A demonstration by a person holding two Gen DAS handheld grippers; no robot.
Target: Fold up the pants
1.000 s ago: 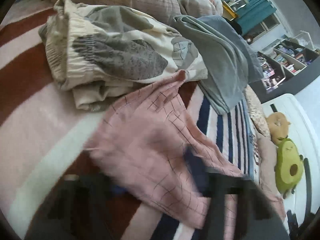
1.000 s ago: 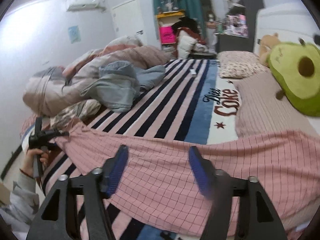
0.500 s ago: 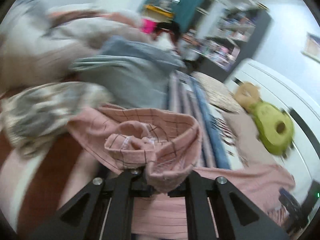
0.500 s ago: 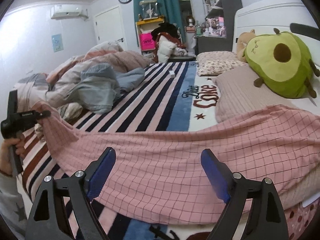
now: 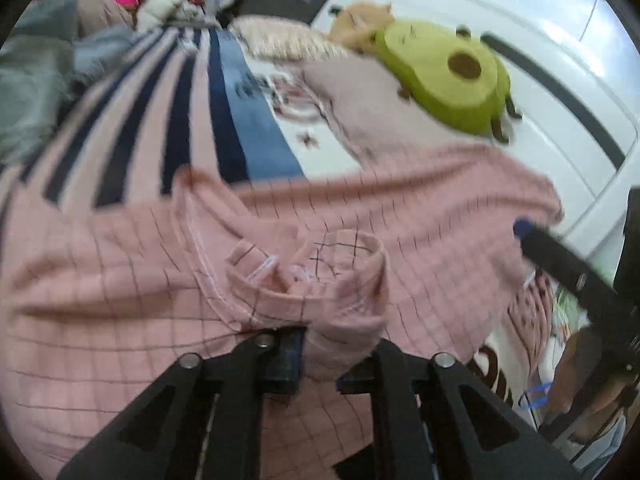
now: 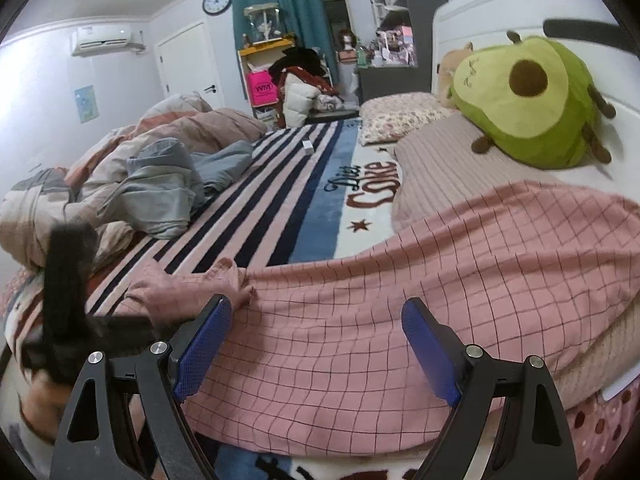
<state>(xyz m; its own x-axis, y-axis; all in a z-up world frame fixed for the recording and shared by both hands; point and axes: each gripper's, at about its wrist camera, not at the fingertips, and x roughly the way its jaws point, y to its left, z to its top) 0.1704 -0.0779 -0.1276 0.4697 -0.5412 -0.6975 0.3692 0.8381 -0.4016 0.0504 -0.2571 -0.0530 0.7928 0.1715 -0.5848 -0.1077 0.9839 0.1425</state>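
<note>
The left gripper pinches a bunched fold of the pink checked pants, its jaws pressed tight on the cloth after closing further on it a moment ago, and holds that fold up above the rest of the garment. The pants lie spread across the near edge of the bed, over a striped blanket lettered "Diet Coke", with one end reaching the ribbed beige pillow on the right. The right gripper hovers over the middle of the pants, its blue pads spread wide after opening in the past second, nothing between them. In the right wrist view the left gripper appears as a dark blur at the lower left. A green avocado plush rests against the white headboard. Crumpled grey clothes and a rumpled duvet are heaped on the far left side of the bed.
</note>
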